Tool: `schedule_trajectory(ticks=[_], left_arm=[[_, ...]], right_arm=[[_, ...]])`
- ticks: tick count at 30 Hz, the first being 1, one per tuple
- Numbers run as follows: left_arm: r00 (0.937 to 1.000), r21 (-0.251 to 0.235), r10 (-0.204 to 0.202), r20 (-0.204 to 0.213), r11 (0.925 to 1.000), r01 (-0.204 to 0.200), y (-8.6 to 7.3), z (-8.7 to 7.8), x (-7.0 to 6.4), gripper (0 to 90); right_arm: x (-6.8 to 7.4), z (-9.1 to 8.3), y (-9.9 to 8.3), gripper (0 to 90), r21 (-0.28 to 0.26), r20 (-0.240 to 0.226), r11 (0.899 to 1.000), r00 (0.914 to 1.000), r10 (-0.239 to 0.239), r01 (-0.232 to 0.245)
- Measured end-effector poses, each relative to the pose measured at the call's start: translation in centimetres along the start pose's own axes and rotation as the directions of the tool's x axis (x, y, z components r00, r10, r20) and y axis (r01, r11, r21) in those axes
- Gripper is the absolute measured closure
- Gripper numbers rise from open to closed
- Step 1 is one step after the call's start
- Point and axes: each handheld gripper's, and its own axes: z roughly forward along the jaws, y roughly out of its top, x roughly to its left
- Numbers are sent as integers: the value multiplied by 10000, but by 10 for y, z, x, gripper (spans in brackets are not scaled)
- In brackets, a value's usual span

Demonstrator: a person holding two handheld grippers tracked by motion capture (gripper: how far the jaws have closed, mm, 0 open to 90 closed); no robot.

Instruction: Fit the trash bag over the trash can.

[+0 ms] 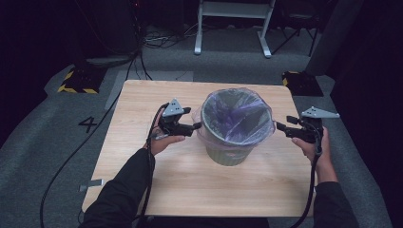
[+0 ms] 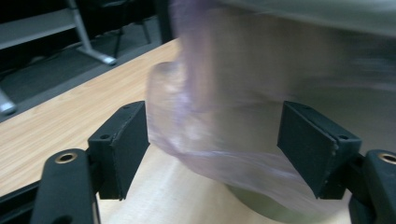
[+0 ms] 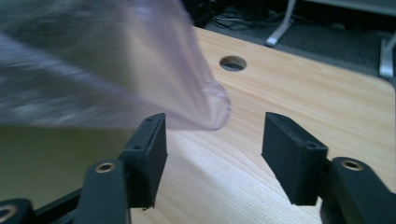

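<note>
Jaws of the left gripper (image 1: 196, 126) stand wide apart, holding nothing, with the loose purple bag (image 1: 236, 114) edge lying between them in the left gripper view, where the bag (image 2: 205, 121) is blurred and hangs over the bin (image 2: 280, 211) side. Whether either jaw touches the film I cannot tell. In the high view this gripper sits just beside the bin's left rim, held by the left hand (image 1: 164, 141).

The right gripper (image 1: 280, 127) is also wide open and empty, pointing at the bin's right rim. In the right gripper view (image 3: 212, 140) a fold of bag (image 3: 140, 84) hangs just above its one jaw, the other jaw over bare table (image 3: 299, 98). The right hand (image 1: 313, 145) holds it near the table's right edge.

The bin (image 1: 230, 152) stands upright near the middle of the table (image 1: 142, 104), the bag lining it and folded over its rim
</note>
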Motion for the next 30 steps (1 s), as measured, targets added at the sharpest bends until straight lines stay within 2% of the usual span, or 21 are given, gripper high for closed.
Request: schedule_trajectory(ticks=[1, 2, 3, 4, 5, 7, 9, 12, 13, 14, 16, 17, 18, 19, 20, 21, 22, 25, 27, 30], left_arm=[[10000, 0, 0, 0, 10000, 0, 0, 0, 0, 220], [9992, -137, 118, 375, 9998, -113, -1, -7, -9, 218], [9985, -197, 105, 531, 9998, -95, -2, -9, -13, 212], [9965, -274, 66, 831, 9996, -43, -3, -11, -17, 200], [9954, -256, 116, 952, 9996, -92, -4, -12, -22, 195], [9939, -120, 371, 1037, 9993, -360, -6, -11, -31, 195], [9922, 266, 826, 936, 9960, -854, -8, -6, -41, 195], [9900, 546, 1102, 875, 9918, -1152, -9, -1, -47, 197], [9900, 546, 1102, 875, 9918, -1152, -9, -1, -47, 202], [9887, 649, 1258, 816, 9892, -1312, -10, 3, -48, 220], [9883, 735, 1230, 907, 9888, -1298, -12, 7, -47, 251], [9882, 799, 1220, 926, 9884, -1295, -12, 9, -46, 255], [9882, 799, 1220, 926, 9884, -1295, -12, 9, -46, 278], [9879, 737, 1083, 1110, 9904, -1169, -14, 11, -45, 313], [9878, 691, 1047, 1150, 9912, -1131, -14, 12, -44, 351], [9850, 682, 1067, 1354, 9908, -1167, -15, 13, -41, 398], [9851, 637, 1093, 1327, 9909, -1186, -15, 14, -40, 473], [9828, 559, 1144, 1448, 9908, -1236, -17, 13, -37, 694], [9827, 575, 1171, 1434, 9903, -1264, -17, 12, -36, 812], [9820, 533, 1184, 1470, 9904, -1274, -19, 10, -36, 892]], right_arm=[[4, -6, 1, 346, -86, -138, 9995, 9994, -316, 315], [9, -11, 2, 340, -160, -327, 9985, 9981, -531, 526], [13, -16, 3, 331, -246, -632, 9970, 9952, -743, 729], [17, -20, 4, 305, -310, -795, 9959, 9930, -871, 849], [23, -24, 5, 284, -377, -918, 9939, 9901, -1064, 1033], [35, -29, 5, 257, -382, -822, 9860, 9829, -1648, 1621], [46, -31, 7, 254, -282, -435, 9736, 9728, -2276, 2265], [55, -31, 9, 327, -312, 160, 9595, 9600, -2797, 2800], [55, -31, 9, 327, -312, 160, 9595, 9600, -2797, 2800], [57, -27, 11, 404, -87, 346, 9546, 9542, -2973, 2977], [57, -23, 12, 483, -93, 424, 9528, 9521, -3027, 3033], [57, -21, 11, 508, -131, 257, 9540, 9539, -2990, 2994], [57, -21, 11, 508, -131, 257, 9540, 9539, -2990, 2994], [58, -17, 11, 595, -229, 259, 9560, 9561, -2918, 2924], [58, -16, 10, 623, -353, 273, 9551, 9556, -2935, 2943], [58, -15, 9, 661, -495, 301, 9539, 9550, -2949, 2961], [58, -14, 8, 760, -712, 295, 9535, 9562, -2914, 2928], [59, -13, 3, 890, -941, 150, 9514, 9560, -2931, 2932], [59, -12, 0, 900, -931, -24, 9514, 9555, -2950, 2935], [61, -13, -4, 900, -921, -159, 9514, 9549, -2964, 2938]])
